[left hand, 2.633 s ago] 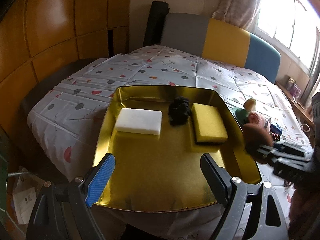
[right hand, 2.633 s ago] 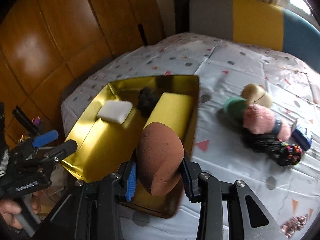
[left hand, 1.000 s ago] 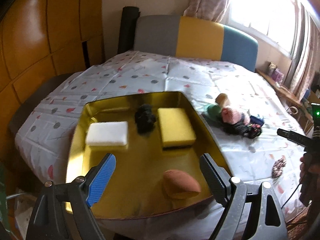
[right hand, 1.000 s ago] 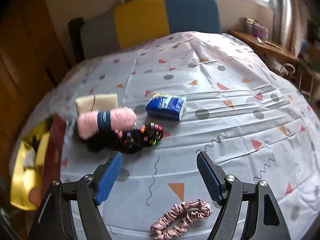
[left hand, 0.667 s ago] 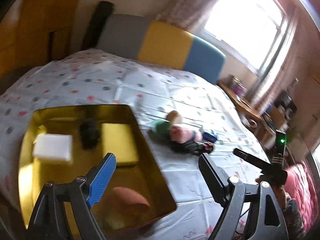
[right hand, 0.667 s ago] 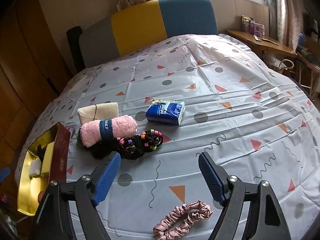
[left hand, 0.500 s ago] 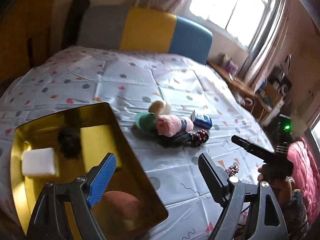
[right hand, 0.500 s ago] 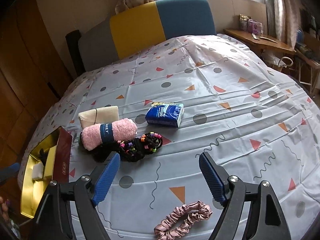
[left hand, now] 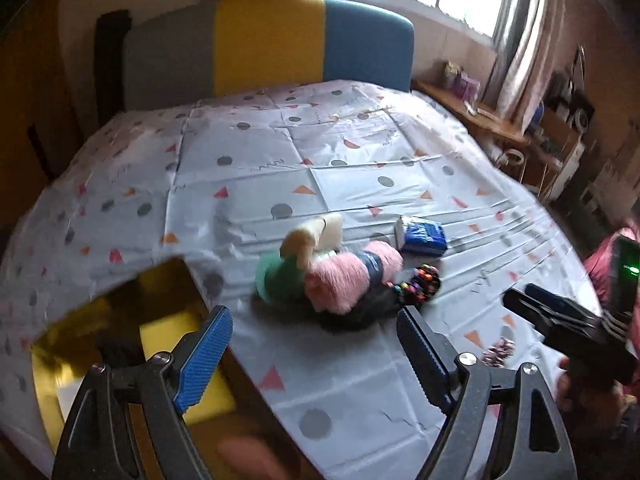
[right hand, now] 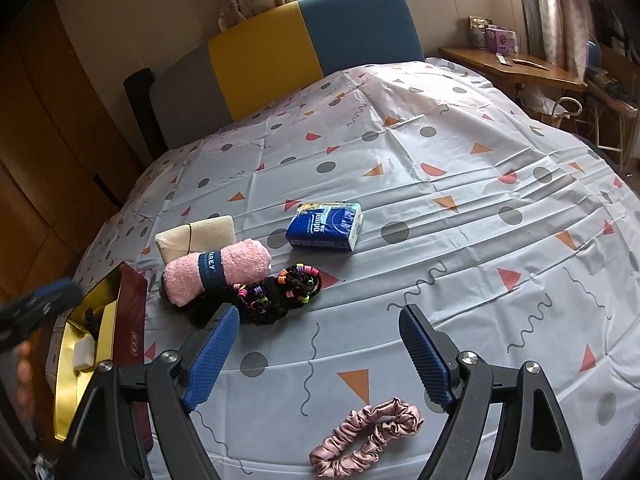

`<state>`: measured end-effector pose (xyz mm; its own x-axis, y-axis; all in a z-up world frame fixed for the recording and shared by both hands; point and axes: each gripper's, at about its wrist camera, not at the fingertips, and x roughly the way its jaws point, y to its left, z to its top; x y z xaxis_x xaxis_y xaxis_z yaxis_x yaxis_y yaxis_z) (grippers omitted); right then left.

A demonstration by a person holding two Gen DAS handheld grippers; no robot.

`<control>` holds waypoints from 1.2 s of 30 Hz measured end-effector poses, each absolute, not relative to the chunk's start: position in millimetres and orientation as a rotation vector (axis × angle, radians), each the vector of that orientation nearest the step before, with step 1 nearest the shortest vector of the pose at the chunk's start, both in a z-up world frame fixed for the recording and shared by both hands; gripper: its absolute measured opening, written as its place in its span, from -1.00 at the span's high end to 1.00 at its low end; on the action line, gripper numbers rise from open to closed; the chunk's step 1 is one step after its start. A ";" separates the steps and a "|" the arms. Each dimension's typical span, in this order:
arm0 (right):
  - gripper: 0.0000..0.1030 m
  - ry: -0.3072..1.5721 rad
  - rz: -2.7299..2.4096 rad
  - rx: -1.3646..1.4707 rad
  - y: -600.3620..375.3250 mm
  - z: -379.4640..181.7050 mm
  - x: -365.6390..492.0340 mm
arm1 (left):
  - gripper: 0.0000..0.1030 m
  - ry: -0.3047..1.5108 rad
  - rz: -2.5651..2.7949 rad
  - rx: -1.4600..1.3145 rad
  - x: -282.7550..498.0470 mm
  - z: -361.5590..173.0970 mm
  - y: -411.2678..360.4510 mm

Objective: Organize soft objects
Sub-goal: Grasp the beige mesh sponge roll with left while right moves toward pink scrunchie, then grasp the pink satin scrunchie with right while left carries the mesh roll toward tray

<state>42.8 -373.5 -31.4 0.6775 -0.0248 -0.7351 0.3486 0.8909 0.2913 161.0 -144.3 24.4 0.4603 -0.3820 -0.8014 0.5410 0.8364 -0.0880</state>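
My left gripper (left hand: 316,324) is open and empty, hanging over the near edge of the cloth between the gold tray (left hand: 80,320) and a pile of soft items. The pile holds a pink rolled towel (left hand: 348,276), a green roll (left hand: 276,276), a cream cloth (left hand: 316,236) and black beaded hair ties (left hand: 416,288). The tray holds a yellow sponge (left hand: 172,336) and a blurred brown sponge (left hand: 248,456). My right gripper (right hand: 320,320) is open and empty above the cloth, with a pink scrunchie (right hand: 368,436) just below its right finger and the hair ties (right hand: 280,292) by its left finger.
A blue tissue pack (right hand: 326,226) lies behind the pile. The patterned tablecloth (right hand: 460,200) stretches bare to the right and far side. A grey, yellow and blue chair back (right hand: 304,40) stands behind the table, and a wooden shelf (right hand: 512,68) at the right.
The right gripper let go of the brown sponge, which now lies in the tray. The left view has swung right, from the tray towards the pile. The right view has barely shifted lately.
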 end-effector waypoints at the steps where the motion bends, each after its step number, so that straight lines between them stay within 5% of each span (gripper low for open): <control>1: -0.62 0.803 -0.216 0.434 -373.5 -31.1 42.6 | -0.65 0.944 -0.565 0.207 170.1 22.5 -150.6; 20: -0.65 0.825 -0.200 0.530 -386.1 -38.0 43.1 | -0.36 1.128 -0.564 0.500 275.9 -53.3 -256.4; 22: -0.65 0.825 -0.201 0.533 -386.7 -38.4 43.7 | 0.00 1.166 -0.560 0.505 281.4 -65.6 -261.8; 23: -0.65 0.824 -0.205 0.532 -386.9 -38.6 43.7 | 0.34 1.172 -0.552 0.506 283.5 -69.4 -262.6; 26: -0.65 0.822 -0.209 0.536 -388.4 -39.1 43.5 | 0.52 1.134 -0.563 0.441 280.4 -63.8 -253.8; 36: -0.65 0.827 -0.247 0.582 -396.3 -41.8 40.3 | 0.53 1.004 -0.588 0.167 220.9 0.1 -176.9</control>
